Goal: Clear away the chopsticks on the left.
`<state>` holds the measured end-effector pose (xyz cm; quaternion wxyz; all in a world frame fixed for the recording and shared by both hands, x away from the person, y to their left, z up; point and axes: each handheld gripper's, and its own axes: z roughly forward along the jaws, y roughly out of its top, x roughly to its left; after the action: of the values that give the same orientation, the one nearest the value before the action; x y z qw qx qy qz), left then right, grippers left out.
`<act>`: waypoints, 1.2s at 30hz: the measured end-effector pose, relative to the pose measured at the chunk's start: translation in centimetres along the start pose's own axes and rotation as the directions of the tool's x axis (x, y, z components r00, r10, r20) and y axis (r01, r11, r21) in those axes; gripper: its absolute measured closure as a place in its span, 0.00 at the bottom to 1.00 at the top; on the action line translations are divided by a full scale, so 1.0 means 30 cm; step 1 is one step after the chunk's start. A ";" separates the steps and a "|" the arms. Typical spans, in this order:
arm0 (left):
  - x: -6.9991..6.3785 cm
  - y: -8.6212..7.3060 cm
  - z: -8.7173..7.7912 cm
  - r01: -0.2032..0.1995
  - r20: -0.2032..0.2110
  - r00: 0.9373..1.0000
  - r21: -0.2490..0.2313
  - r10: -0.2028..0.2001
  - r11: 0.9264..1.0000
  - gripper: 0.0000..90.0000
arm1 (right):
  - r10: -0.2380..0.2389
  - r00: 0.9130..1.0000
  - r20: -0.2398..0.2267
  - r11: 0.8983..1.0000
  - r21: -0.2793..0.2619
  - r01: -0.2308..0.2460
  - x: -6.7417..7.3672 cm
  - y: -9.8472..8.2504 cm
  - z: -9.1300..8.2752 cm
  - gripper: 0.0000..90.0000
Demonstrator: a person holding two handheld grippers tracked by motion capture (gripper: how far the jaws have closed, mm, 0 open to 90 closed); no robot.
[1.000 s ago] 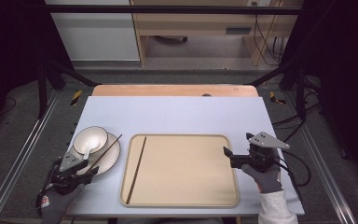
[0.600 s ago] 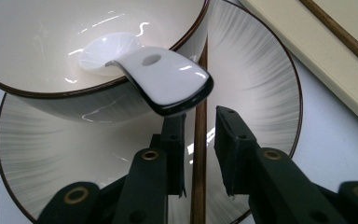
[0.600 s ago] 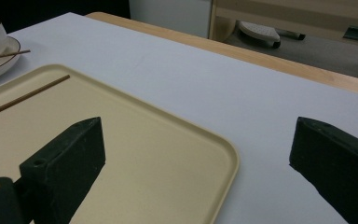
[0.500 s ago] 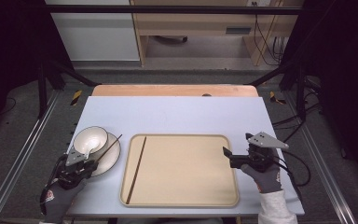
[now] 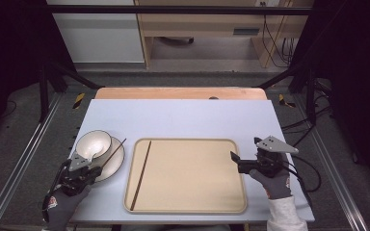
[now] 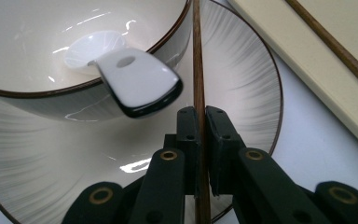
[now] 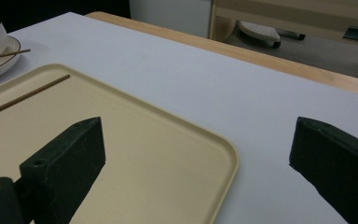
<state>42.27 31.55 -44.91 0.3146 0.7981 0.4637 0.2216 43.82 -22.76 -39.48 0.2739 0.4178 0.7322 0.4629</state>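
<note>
Left gripper (image 6: 200, 116): just squeezed onto the chopstick (image 6: 197, 56), lower middle, over the plate (image 6: 256, 93).
Right gripper (image 7: 196, 154): wide apart, holding nothing, over the tray (image 7: 168, 140).

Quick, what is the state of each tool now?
Left tool: just closed on the chopstick lying over the plate.
Right tool: open, holding nothing.

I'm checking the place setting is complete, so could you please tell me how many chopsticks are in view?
2. One chopstick lies across the plate beside the bowl, clamped in the left gripper. The other chopstick lies on the tray, along its left side.
</note>
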 end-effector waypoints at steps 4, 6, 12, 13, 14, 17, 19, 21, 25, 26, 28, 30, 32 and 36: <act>-0.026 0.011 -0.011 -0.006 0.010 1.000 -0.016 0.006 1.000 0.94 | -0.002 1.000 0.002 1.000 0.001 0.002 -0.001 0.000 -0.001 0.04; -0.038 0.017 -0.016 -0.009 0.017 1.000 -0.018 0.009 1.000 0.94 | -0.003 1.000 0.004 1.000 -0.002 0.003 -0.002 0.001 -0.002 0.04; -0.096 0.041 -0.033 -0.012 0.030 0.999 -0.058 0.013 0.998 0.94 | 0.002 1.000 0.005 1.000 -0.005 -0.002 -0.003 0.002 -0.008 0.04; -0.106 0.045 -0.033 -0.010 0.033 0.999 -0.063 0.012 0.998 0.94 | 0.001 1.000 0.006 1.000 -0.006 -0.001 -0.004 0.002 -0.008 0.04; -0.116 0.048 -0.033 -0.008 0.033 0.999 -0.069 0.011 0.998 0.94 | -0.001 1.000 0.007 1.000 -0.008 0.001 -0.005 0.002 -0.008 0.04; -0.139 0.057 -0.036 -0.008 0.040 0.999 -0.071 0.011 0.997 0.94 | 0.000 1.000 0.008 1.000 -0.009 0.000 -0.005 0.003 -0.010 0.04; -0.155 0.061 -0.036 0.001 0.042 0.999 -0.082 0.003 0.997 0.94 | -0.001 1.000 0.007 1.000 -0.008 0.001 -0.004 0.003 -0.009 0.04; -0.170 0.065 -0.037 0.015 0.056 0.998 -0.095 -0.010 0.995 0.94 | 0.002 1.000 0.004 1.000 -0.005 -0.002 -0.003 0.002 -0.009 0.04; -0.201 0.075 -0.041 0.025 0.057 0.998 -0.127 -0.018 0.992 0.94 | -0.003 1.000 0.006 1.000 -0.003 0.003 -0.003 0.002 -0.007 0.04; -0.209 0.077 -0.041 0.031 0.060 0.998 -0.133 -0.023 0.991 0.94 | -0.003 1.000 0.006 1.000 -0.003 0.003 -0.003 0.002 -0.008 0.04; -0.226 0.081 -0.043 0.043 0.054 0.998 -0.148 -0.035 0.988 0.94 | -0.001 1.000 0.007 1.000 -0.005 0.001 -0.003 0.002 -0.009 0.04; -0.239 0.084 -0.044 0.057 0.052 0.997 -0.159 -0.049 0.986 0.94 | -0.002 1.000 0.009 1.000 -0.007 0.002 -0.004 0.002 -0.010 0.04; -0.254 0.088 -0.044 0.068 0.048 0.997 -0.165 -0.060 0.984 0.94 | -0.001 1.000 0.009 1.000 -0.008 0.001 -0.004 0.002 -0.010 0.04; -0.277 0.098 -0.038 0.093 0.043 0.995 -0.169 -0.087 0.981 0.94 | -0.002 1.000 0.008 1.000 -0.006 0.002 -0.003 0.002 -0.011 0.04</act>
<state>39.38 23.50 -42.55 0.3998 0.7503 0.4728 0.2320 43.63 -22.97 -39.28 0.2788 0.4180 0.7301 0.4631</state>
